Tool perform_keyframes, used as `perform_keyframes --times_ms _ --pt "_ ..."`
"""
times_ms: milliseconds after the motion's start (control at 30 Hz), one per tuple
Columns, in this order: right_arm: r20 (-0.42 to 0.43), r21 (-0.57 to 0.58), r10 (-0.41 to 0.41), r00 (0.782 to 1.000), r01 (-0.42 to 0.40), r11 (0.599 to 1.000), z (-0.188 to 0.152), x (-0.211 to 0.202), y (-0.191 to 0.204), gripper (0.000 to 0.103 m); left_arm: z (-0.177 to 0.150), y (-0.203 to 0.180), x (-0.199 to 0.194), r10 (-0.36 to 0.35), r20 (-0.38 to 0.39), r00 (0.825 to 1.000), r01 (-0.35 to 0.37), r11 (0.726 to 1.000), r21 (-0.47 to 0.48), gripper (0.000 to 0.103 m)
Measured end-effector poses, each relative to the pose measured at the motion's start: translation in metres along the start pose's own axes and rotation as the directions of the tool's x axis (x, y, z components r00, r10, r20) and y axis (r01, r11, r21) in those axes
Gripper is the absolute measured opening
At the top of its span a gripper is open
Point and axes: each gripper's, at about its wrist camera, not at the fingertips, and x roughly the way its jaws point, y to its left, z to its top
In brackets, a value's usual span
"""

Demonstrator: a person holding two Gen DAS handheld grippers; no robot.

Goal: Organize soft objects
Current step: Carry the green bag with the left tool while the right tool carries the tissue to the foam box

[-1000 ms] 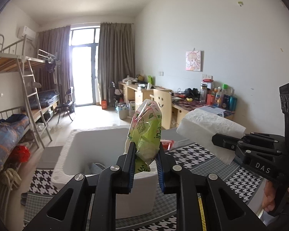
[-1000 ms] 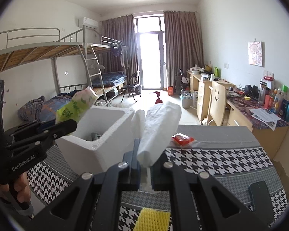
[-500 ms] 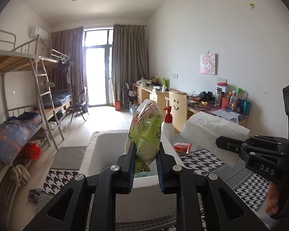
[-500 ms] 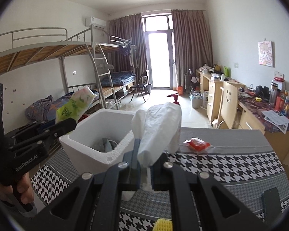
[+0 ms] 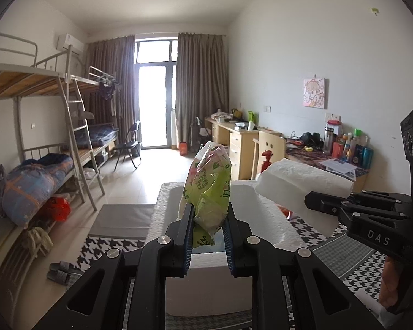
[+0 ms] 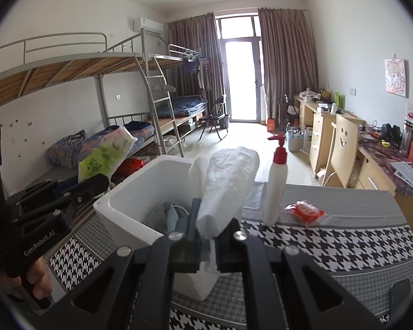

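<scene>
My left gripper [image 5: 208, 233] is shut on a green and white plastic tissue pack [image 5: 209, 192], held upright just in front of the white foam box [image 5: 206, 283]. The same pack [image 6: 107, 154] shows at the left of the right wrist view. My right gripper [image 6: 208, 240] is shut on a white roll of paper towel [image 6: 228, 181], which hangs over the near right part of the foam box [image 6: 129, 220]. That roll [image 5: 300, 184] also appears in the left wrist view, above the box's right rim. Grey and blue cloth [image 6: 165, 214] lies inside the box.
A white pump bottle with a red top [image 6: 275, 189] stands just right of the box on the houndstooth tablecloth [image 6: 330, 242]. A red packet [image 6: 307, 211] lies beyond it. Bunk beds [image 5: 41, 143] stand left, desks [image 6: 344, 143] along the right wall.
Both grippers have moved sideways along the table with their loads still held. The foam box now sits closer under them, and the pump bottle has come into the right wrist view.
</scene>
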Motion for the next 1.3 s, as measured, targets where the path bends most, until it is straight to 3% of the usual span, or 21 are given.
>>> perform_keyframes --times_ms 700,1300 --pt "-0.076 -0.004 0.08 0.994 -0.08 0.997 0.016 0.033 0.029 0.01 -0.003 0.028 -0.007 0.066 0.004 0.998 -0.065 0.997 -0.027 0.021" --pt "-0.139 -0.016 0.084 0.987 -0.087 0.996 0.02 0.058 0.034 0.01 -0.007 0.033 -0.013 0.107 0.004 0.994 -0.106 0.992 -0.066 0.021"
